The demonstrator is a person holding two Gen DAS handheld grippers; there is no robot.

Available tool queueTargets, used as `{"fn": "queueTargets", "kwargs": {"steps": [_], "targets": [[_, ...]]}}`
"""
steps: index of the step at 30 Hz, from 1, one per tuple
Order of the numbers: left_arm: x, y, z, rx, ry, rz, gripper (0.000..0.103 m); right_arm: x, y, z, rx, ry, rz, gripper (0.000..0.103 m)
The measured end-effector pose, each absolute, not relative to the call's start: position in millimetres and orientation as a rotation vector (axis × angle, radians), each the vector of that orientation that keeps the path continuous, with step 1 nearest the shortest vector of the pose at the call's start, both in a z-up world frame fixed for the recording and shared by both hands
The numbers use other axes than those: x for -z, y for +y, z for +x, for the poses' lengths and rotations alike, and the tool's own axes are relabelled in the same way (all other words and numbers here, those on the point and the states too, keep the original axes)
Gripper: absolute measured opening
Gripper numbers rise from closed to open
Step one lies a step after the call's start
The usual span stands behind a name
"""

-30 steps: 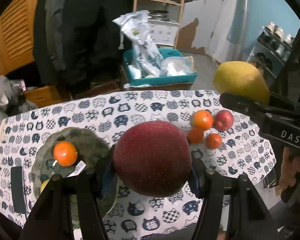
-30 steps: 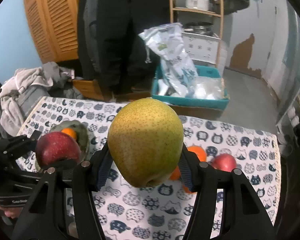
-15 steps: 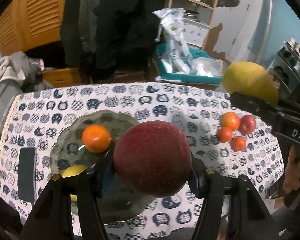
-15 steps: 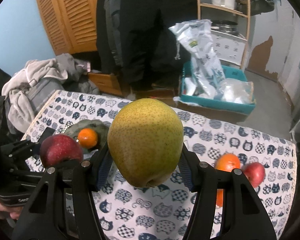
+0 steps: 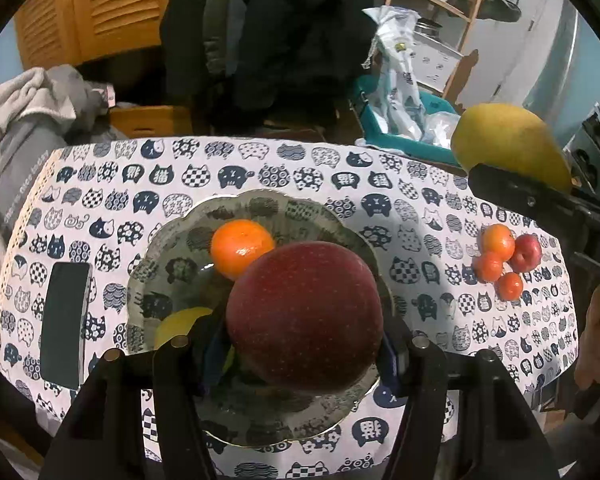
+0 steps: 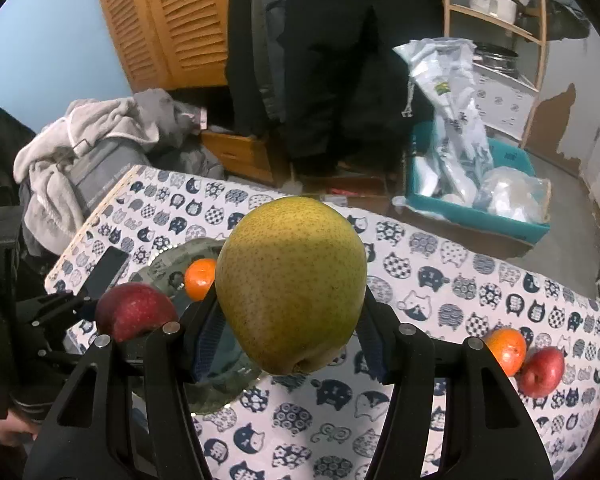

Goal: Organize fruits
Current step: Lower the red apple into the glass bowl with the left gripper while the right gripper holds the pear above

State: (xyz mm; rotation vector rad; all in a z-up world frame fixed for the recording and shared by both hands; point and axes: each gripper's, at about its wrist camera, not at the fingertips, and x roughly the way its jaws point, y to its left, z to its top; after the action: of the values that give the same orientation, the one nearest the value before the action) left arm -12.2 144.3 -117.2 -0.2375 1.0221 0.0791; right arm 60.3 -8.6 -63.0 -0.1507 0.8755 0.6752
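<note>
My left gripper (image 5: pixel 304 344) is shut on a big red apple (image 5: pixel 304 316) and holds it over the grey patterned plate (image 5: pixel 172 264). The plate holds an orange (image 5: pixel 240 246) and a yellow fruit (image 5: pixel 180 322), partly hidden. My right gripper (image 6: pixel 290 332) is shut on a yellow-green pear (image 6: pixel 290 296), above the table to the right of the plate (image 6: pixel 160 266); the pear also shows in the left wrist view (image 5: pixel 508 144). The left gripper with the apple (image 6: pixel 134 310) shows in the right wrist view.
Several small fruits (image 5: pixel 502 258), orange and red, lie in a cluster on the cat-print tablecloth (image 5: pixel 420 208) at the right. A dark phone (image 5: pixel 64 320) lies left of the plate. Behind the table are a teal bin (image 6: pixel 480 208) and clothes (image 6: pixel 80 152).
My left gripper has carried the apple leftward, from beside the plate to over it. My right gripper has moved left with the pear, toward the plate.
</note>
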Motion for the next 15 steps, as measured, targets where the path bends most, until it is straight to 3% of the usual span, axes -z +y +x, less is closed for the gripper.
{"fn": "queueTargets", "kwargs": {"steps": [15], "targets": [[173, 151, -13, -0.105, 1.169, -0.28, 0.063, 86, 16, 56, -0.715, 0.924, -0.187, 0.059]]}}
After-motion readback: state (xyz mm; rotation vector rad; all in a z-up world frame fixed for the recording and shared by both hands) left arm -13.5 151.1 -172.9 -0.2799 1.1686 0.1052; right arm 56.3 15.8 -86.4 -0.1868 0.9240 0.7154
